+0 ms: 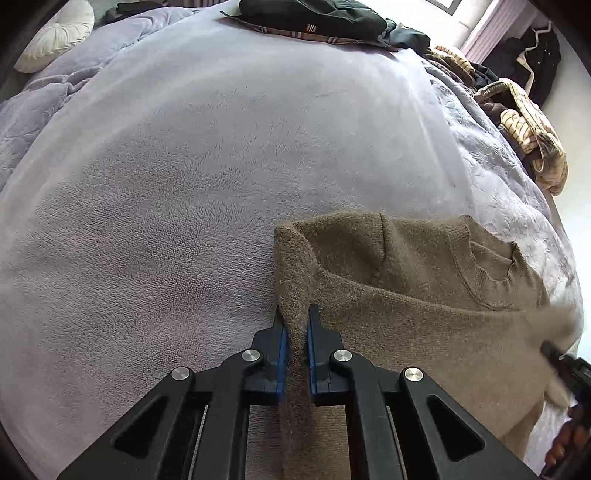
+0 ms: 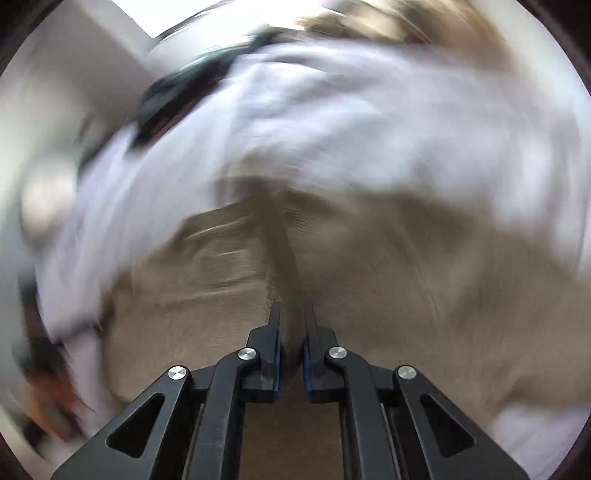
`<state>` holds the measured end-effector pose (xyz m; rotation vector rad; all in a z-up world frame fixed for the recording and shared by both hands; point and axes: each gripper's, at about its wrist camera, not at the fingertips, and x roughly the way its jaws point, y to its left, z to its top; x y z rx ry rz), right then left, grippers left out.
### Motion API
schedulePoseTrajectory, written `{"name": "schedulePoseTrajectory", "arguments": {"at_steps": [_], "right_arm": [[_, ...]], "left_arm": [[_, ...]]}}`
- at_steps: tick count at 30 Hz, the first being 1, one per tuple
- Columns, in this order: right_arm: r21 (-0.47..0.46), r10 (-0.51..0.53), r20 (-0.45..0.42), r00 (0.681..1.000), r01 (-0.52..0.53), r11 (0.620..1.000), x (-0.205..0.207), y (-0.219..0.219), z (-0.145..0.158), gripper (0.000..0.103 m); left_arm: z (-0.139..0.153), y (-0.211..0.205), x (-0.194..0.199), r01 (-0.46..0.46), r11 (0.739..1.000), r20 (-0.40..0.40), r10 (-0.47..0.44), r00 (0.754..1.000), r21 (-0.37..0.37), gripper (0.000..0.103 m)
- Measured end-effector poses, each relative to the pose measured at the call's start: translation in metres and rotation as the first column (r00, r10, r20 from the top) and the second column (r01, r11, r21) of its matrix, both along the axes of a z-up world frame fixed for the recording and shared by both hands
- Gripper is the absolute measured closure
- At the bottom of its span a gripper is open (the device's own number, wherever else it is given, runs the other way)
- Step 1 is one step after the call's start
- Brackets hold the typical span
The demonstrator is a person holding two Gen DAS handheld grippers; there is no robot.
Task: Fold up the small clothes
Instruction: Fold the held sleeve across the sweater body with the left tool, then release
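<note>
A brown knit sweater [image 1: 406,280] lies on the lilac fleece blanket [image 1: 184,184], its round neckline toward the right. My left gripper [image 1: 294,314] is shut on a fold of the sweater at its left edge and lifts it. In the right wrist view, which is heavily blurred by motion, my right gripper [image 2: 291,308] is shut on a ridge of the same brown sweater [image 2: 369,277]. The right gripper also shows at the right edge of the left wrist view [image 1: 565,365], blurred.
A pile of dark clothes [image 1: 317,18] lies at the far end of the bed. Striped beige garments [image 1: 524,122] are heaped at the right edge. A white round pillow [image 1: 55,33] sits far left. Dark coats [image 1: 535,55] hang at the far right.
</note>
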<state>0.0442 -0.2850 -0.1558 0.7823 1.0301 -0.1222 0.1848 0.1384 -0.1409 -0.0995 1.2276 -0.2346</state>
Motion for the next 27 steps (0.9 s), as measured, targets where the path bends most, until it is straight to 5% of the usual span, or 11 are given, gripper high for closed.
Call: {"name": "schedulePoseTrajectory", "arguments": {"at_steps": [2,4,6,8,12,15,18,27], "right_arm": [[0.101,-0.08,-0.023,0.997,0.082,0.992,-0.019,-0.015,-0.019,0.06],[0.181,-0.133,0.013,0.991,0.129,0.975,-0.034,-0.021,-0.026,0.048],[0.21,-0.157,0.004,0.988,0.152,0.966,-0.031,-0.023,-0.029,0.049],[0.232,-0.144,0.021,0.989,0.135,0.963,-0.026,-0.019,-0.024,0.095],[0.141,-0.061,0.067,0.996,0.051,0.989,-0.01,-0.01,-0.006,0.095],[0.017,-0.098,-0.081,0.992,0.1,0.995,-0.012,-0.016,-0.026,0.095],[0.076,-0.157,-0.082,0.984,0.163,0.984,-0.035,-0.023,-0.033,0.09],[0.039,-0.042,0.017,0.999,0.042,0.998,-0.04,0.0,0.005,0.082]], "left_arm": [[0.001,-0.005,0.003,0.006,1.0,0.002,-0.006,1.0,0.008,0.093],[0.004,-0.006,0.004,0.012,1.0,0.008,-0.012,1.0,0.008,0.093],[0.01,0.0,0.006,0.011,1.0,0.023,-0.011,1.0,-0.007,0.093],[0.019,0.008,0.005,0.005,1.0,0.057,-0.004,0.998,-0.015,0.093],[0.009,0.028,0.016,-0.033,0.999,0.054,0.031,0.998,0.037,0.093],[-0.004,0.047,0.021,-0.104,0.991,0.028,0.102,0.994,0.081,0.093],[0.009,0.058,0.012,-0.128,0.989,0.033,0.126,0.991,0.07,0.093],[0.059,0.013,-0.043,0.11,0.994,0.089,-0.109,0.99,-0.01,0.093]]}}
